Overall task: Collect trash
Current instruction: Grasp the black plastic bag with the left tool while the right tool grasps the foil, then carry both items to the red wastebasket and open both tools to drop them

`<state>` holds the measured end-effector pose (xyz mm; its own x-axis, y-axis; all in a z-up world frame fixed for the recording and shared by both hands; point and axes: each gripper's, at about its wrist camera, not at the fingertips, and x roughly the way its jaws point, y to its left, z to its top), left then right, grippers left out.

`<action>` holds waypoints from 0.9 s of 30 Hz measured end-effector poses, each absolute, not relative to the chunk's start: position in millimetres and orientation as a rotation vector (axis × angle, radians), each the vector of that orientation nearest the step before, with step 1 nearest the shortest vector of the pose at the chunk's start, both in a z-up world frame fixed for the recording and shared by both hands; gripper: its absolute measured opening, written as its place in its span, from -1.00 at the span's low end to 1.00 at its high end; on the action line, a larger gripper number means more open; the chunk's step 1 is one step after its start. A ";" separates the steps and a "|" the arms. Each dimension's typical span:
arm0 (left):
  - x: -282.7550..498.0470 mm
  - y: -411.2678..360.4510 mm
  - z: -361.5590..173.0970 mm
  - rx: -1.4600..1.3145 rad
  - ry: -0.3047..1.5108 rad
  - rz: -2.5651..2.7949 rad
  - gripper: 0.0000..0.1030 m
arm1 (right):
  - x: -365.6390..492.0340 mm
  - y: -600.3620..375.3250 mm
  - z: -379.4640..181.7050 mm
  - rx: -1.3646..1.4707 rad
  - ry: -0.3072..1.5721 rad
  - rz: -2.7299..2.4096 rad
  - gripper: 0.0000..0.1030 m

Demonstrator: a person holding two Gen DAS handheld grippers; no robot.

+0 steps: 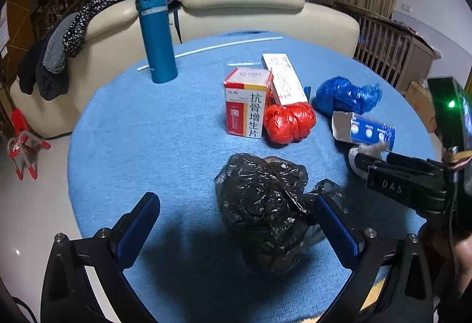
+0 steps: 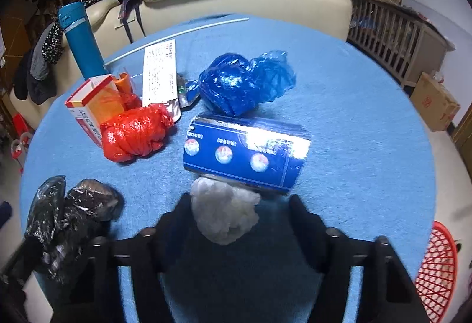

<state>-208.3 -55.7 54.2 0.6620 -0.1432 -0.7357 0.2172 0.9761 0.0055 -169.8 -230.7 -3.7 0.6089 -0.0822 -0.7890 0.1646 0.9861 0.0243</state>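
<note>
On a round blue table (image 1: pixel 147 131) lie a crumpled black bag (image 1: pixel 265 205), a red bag (image 1: pixel 289 122), a blue bag (image 1: pixel 345 96) and a blue carton (image 1: pixel 365 131). My left gripper (image 1: pixel 236 222) is open, its fingers either side of the black bag. My right gripper (image 2: pixel 239 214) is open around a crumpled white wad (image 2: pixel 224 214), just short of the blue carton (image 2: pixel 244 152). The right gripper also shows in the left wrist view (image 1: pixel 365 158). The red bag (image 2: pixel 135 131), blue bag (image 2: pixel 244 81) and black bag (image 2: pixel 67 222) show in the right wrist view.
A red-and-white medicine box (image 1: pixel 246 102) stands upright beside a white leaflet (image 1: pixel 284 78). A teal flask (image 1: pixel 156 34) stands at the back left, with a white rod (image 1: pixel 206 50) behind it. Cream sofa (image 1: pixel 242 7) beyond the table. A red basket (image 2: pixel 436 273) sits on the floor at right.
</note>
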 end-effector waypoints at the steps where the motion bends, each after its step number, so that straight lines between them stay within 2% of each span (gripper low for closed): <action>1: -205.8 -57.2 51.3 0.099 0.832 -0.202 1.00 | -167.7 -231.1 -4.5 0.106 0.906 -0.137 0.26; 4: -199.2 -60.5 43.2 0.104 0.858 -0.202 1.00 | -164.3 -229.8 -5.5 0.114 0.905 -0.117 -0.13; 10: -190.7 -65.2 32.2 0.103 0.892 -0.219 0.96 | -161.8 -229.7 -5.7 0.128 0.890 -0.097 -0.22; 11: -190.3 -66.0 31.5 0.103 0.892 -0.227 0.87 | -163.4 -230.3 -4.5 0.136 0.888 -0.093 -0.23; 13: -188.3 -68.5 28.5 0.106 0.914 -0.257 0.38 | -165.0 -231.8 -3.0 0.148 0.881 -0.087 -0.24; 14: -186.3 -69.3 26.1 0.103 0.932 -0.269 -0.03 | -166.4 -232.0 -1.9 0.150 0.877 -0.086 -0.24; 15: -184.0 -69.6 22.3 0.098 0.961 -0.278 -0.13 | -167.9 -232.1 -0.6 0.152 0.874 -0.085 -0.24; 27: -199.8 -70.2 42.5 0.114 0.902 -0.281 -0.19 | -197.4 -229.2 18.4 0.163 0.820 -0.071 -0.24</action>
